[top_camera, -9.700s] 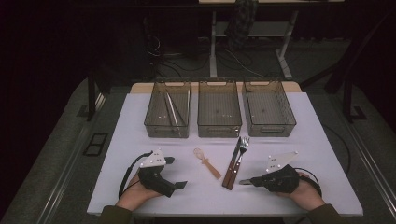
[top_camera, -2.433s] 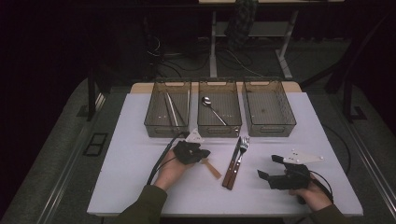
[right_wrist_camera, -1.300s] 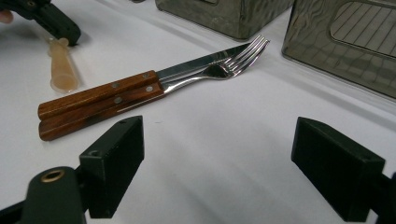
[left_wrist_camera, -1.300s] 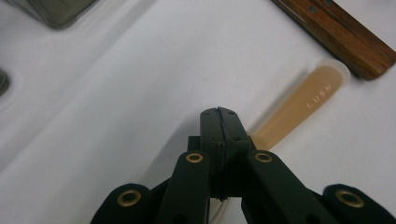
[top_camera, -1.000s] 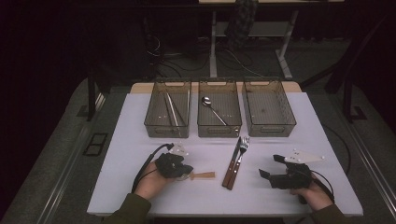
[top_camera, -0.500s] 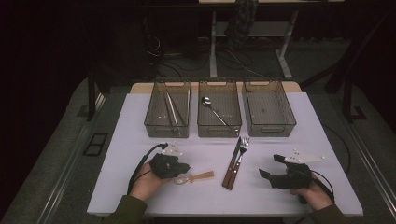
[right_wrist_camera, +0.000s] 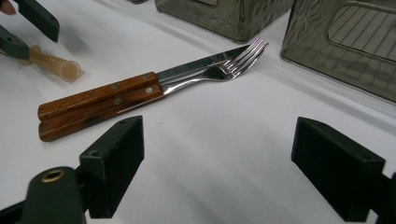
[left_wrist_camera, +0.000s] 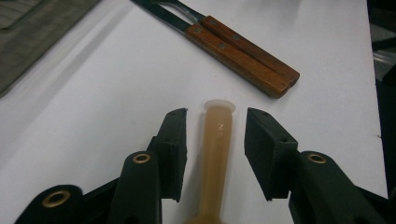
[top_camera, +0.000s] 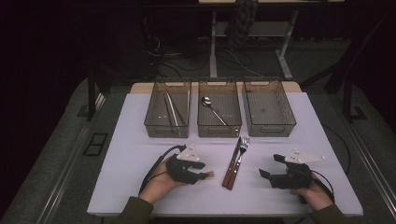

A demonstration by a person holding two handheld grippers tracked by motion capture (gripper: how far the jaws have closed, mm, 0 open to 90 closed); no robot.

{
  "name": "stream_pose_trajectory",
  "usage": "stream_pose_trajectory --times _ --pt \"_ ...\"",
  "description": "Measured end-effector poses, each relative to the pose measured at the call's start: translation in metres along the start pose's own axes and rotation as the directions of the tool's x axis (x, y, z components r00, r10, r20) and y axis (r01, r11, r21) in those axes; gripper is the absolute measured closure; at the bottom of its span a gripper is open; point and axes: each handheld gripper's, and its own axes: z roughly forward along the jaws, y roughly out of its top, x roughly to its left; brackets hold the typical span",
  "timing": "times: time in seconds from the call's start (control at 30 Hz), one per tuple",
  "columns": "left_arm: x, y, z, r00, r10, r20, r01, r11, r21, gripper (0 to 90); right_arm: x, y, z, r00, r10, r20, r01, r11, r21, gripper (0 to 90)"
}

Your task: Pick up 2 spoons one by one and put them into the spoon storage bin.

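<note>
Now the left tool (left_wrist_camera: 212, 140) sits low on the white worktop (top_camera: 130, 144), jaws parted narrowly to either side of the tan plastic handle (left_wrist_camera: 217, 154), pads close but a sliver of gap visible each side; not yet clamped. A second ago this tool was nearer the handle's far end with more of the piece exposed; it has since slid along the stem, so only the flared tip (top_camera: 211, 174) pokes out past it in the high view. The spoon (top_camera: 212, 109) arrived in the middle bin (top_camera: 219, 128) since the earliest frame, two thin rods lie in the left bin (top_camera: 167, 128). Judgement: sorting under way, tan piece next.

Tan piece: translucent, amber, round stem, small lip at end, lying flat, just left of the wooden-handled knife (top_camera: 232, 161) and fork (top_camera: 239, 158), which lie side by side touching.

Right tool (top_camera: 280, 170) rests on the worktop, jaws wide, holding nothing.
</note>
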Motion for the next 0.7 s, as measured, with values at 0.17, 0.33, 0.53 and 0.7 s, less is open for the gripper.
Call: stream_pose_trajectory --times 0.17,0.33,0.53,0.7 --pt "0.0 0.0 0.01 0.9998 0.016 0.01 -0.016 0.9988 0.045 63.1 0.0 0.0 0.0 1.0 0.001 0.0 -0.001 1.0 0.001 16.9" --pt "0.001 -0.001 0.015 0.9994 0.022 0.025 -0.024 0.9957 0.089 66.1 0.0 0.0 0.0 1.0 0.002 0.001 -0.002 1.0 0.001 16.9" --pt "0.0 -0.001 0.016 0.9983 0.058 0.011 -0.059 0.9937 0.095 71.2 -0.001 0.0 0.0 1.0 0.005 0.004 -0.005 1.0 0.003 16.9" --pt "0.0 -0.003 0.016 0.9981 0.061 0.009 -0.061 0.9942 0.088 73.2 -0.001 0.0 0.001 0.9999 0.005 0.01 -0.005 1.0 0.004 16.9"
